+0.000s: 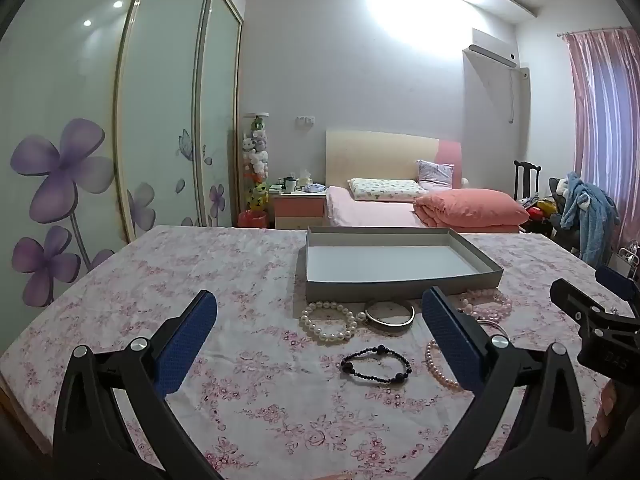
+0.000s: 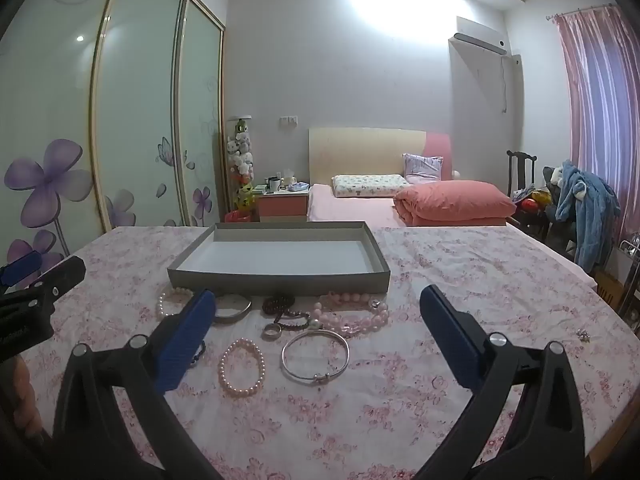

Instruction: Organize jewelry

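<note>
Looking past my own fingers, I see the largest things first: a wardrobe (image 1: 120, 120) with purple flower prints fills the upper left of both frames, and a bed (image 2: 360, 204) with a folded pink quilt (image 2: 456, 200) sits at centre, behind the table. Pink curtains (image 2: 600, 100) hang at the upper right, with a blue garment (image 2: 584, 208) draped over a chair below them.

Nearer, the floral tablecloth (image 1: 160, 272) spreads across the lower half of each frame. On it, at centre, lies a shallow grey box (image 2: 280, 278), open and with nothing inside. Its near wall stands between the jewelry and the box floor.

Just in front of that wall the pieces are scattered: a white pearl bracelet (image 1: 329, 322), a wide silver bangle (image 1: 390, 316), a heap of pink beads (image 2: 356, 314), a dark reddish bead bracelet (image 2: 286, 310), a thin silver bangle (image 2: 315, 356), a small pink pearl bracelet (image 2: 241, 368), a black bead bracelet (image 1: 376, 364) and a ring (image 2: 272, 331). A tiny sparkly piece (image 2: 583, 335) lies apart at the right edge.

My left gripper (image 1: 320, 340) is spread wide, gripping nothing, the black bracelet lying between its blue pads. My right gripper (image 2: 316, 340) is equally wide and bare, above the thin bangle and pink pearls.
</note>
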The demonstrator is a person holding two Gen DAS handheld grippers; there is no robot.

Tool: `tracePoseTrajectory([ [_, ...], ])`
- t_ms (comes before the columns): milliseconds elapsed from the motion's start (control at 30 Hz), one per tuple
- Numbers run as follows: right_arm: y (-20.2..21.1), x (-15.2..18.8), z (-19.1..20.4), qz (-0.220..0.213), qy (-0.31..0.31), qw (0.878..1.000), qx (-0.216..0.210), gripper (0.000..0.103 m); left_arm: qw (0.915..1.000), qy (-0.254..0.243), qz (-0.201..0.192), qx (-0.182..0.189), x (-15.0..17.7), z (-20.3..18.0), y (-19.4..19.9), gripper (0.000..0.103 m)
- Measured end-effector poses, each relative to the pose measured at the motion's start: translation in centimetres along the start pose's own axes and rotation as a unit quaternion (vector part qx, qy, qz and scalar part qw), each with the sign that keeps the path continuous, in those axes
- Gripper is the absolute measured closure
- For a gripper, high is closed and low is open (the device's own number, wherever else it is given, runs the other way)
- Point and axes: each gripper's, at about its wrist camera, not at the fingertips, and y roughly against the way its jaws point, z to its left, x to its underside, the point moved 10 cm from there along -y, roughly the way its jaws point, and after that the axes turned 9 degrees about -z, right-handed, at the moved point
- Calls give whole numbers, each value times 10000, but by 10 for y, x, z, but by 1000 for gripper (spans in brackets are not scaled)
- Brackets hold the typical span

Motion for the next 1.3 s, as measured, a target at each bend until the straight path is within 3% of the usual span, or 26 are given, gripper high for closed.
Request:
tracePoseTrajectory([
  [1300,-1,2,1,31,-9,10000,2,4,10000,8,3,10,-1,-3,3,2],
])
